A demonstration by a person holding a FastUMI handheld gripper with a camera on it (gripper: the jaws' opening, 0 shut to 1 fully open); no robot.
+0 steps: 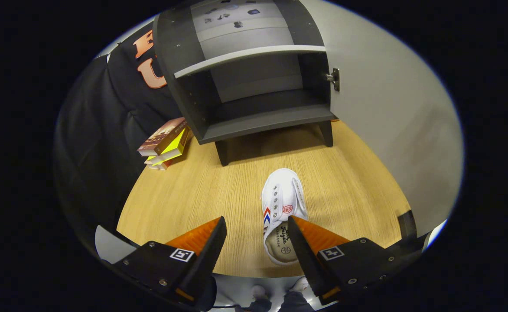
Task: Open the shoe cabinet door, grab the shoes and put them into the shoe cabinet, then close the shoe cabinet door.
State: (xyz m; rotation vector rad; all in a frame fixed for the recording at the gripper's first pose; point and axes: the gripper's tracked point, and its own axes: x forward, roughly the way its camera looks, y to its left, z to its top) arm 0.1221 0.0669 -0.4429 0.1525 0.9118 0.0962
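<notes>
Shoe (282,208) before open cabinet (254,86) (books (165,143) left), by right finger (306,242).

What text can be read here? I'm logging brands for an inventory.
Nothing reads clearly.
Shoe insole: dark script, too blurred to read.
Shoe tongue: red patch, too small.
Books: cover print, too small.
Gripper, open with the shoe's heel between its fingers: square markers, no words.

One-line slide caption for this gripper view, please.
Open gripper hovers over a white shoe on the wooden table, facing the shoe cabinet with its door swung open.
</notes>
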